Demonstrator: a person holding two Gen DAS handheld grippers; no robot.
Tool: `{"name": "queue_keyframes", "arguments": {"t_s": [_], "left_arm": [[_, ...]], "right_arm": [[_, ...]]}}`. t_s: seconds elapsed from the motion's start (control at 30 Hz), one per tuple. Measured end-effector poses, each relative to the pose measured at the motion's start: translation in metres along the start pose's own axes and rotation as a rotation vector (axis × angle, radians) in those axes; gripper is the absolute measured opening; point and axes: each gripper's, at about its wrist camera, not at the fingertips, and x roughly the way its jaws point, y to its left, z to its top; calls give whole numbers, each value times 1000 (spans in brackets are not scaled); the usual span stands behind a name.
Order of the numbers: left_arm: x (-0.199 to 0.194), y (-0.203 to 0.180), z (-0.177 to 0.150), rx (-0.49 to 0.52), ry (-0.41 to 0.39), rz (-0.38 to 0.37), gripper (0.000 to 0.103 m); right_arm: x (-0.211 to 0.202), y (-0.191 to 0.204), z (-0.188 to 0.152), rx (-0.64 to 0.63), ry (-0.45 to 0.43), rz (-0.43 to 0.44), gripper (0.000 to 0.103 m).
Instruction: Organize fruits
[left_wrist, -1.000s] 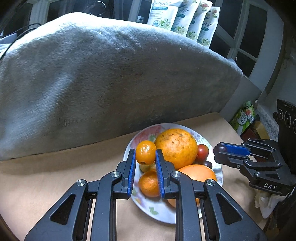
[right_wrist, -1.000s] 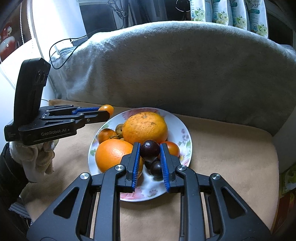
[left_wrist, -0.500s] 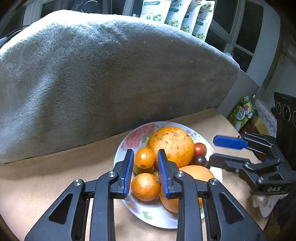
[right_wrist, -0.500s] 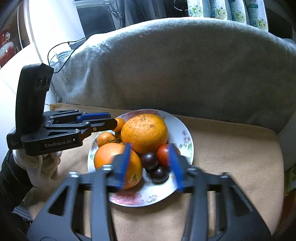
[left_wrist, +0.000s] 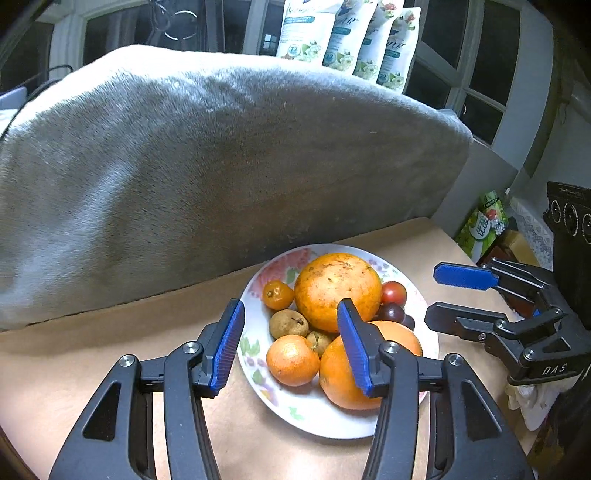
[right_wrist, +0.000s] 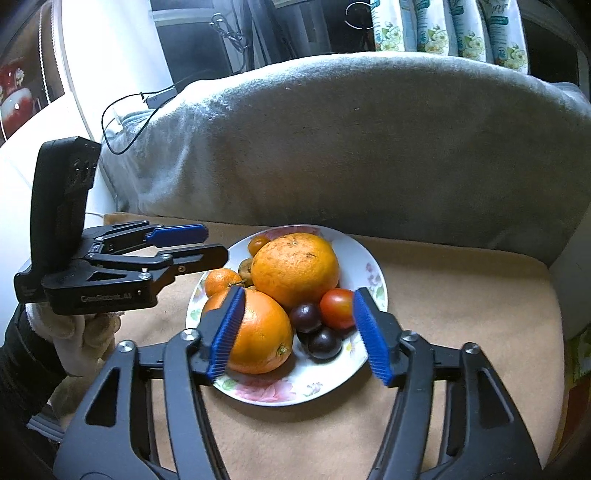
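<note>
A white floral plate (left_wrist: 332, 424) (right_wrist: 373, 266) on the tan cushion holds two large oranges (left_wrist: 338, 290) (right_wrist: 258, 332), a small tangerine (left_wrist: 292, 360), a small orange fruit (left_wrist: 277, 294) at the back, brown longans (left_wrist: 289, 323), a red tomato (right_wrist: 337, 308) and dark plums (right_wrist: 324, 343). My left gripper (left_wrist: 291, 347) is open and empty just above the plate's near edge. My right gripper (right_wrist: 299, 336) is open and empty over the plate's front. Each gripper shows in the other's view, the right one (left_wrist: 454, 299) and the left one (right_wrist: 199, 243).
A grey plush blanket (left_wrist: 221, 166) covers the sofa back behind the plate. White pouches (left_wrist: 347, 37) stand on the sill behind. A green packet (left_wrist: 484, 225) lies off the cushion's right side. A cable (right_wrist: 125, 110) runs at the left.
Left gripper let go of the small orange fruit, which now lies at the plate's back, and opened wide. Right gripper let go of the dark plum onto the plate and opened.
</note>
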Motion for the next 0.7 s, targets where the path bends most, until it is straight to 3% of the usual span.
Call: {"name": "queue_keyframes", "arguments": {"t_s": [0.1, 0.3, 0.7], "left_arm": [[-9, -3, -1, 1, -17, 7, 63], [-30, -11, -6, 14, -52, 25, 65], [-79, -25, -23, 26, -123, 62, 74]], "right_arm": [[-6, 0, -1, 8, -10, -13, 71], [-25, 4, -6, 14, -45, -45, 89], [-52, 26, -16, -8, -96, -134, 94]]}}
